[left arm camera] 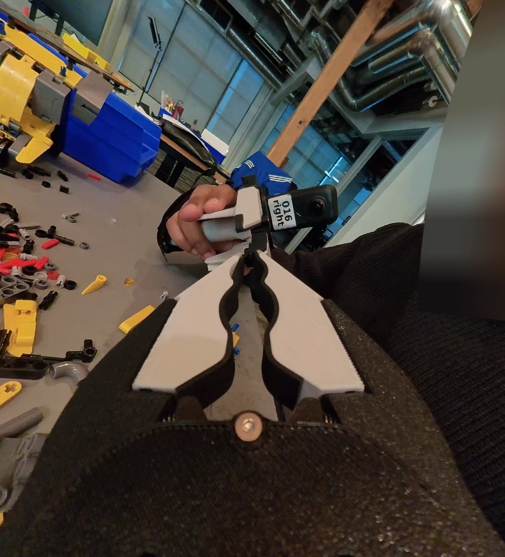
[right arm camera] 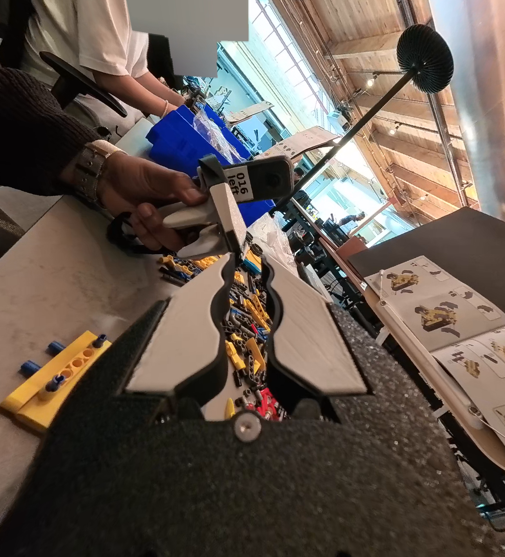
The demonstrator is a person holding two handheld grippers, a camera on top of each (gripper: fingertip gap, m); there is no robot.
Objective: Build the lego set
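Left gripper (left arm camera: 249,256) pinches what looks like a black pin (left arm camera: 249,258); right gripper (right arm camera: 246,259) gapes empty, bricks (right arm camera: 245,325) at six o'clock.

A small black pin (left arm camera: 248,255) sat pinched at the left gripper (left arm camera: 249,258) tips. A yellow beam (right arm camera: 55,382) with blue pins (right arm camera: 100,340) lay flat, left of the right gripper (right arm camera: 246,261).

Grey matte counter (left arm camera: 130,241); glossy blue plastic bin (left arm camera: 109,138); flat yellow holed plastic beam (right arm camera: 55,379) with blue pins; dark ribbed knit sleeve (right arm camera: 13,120).
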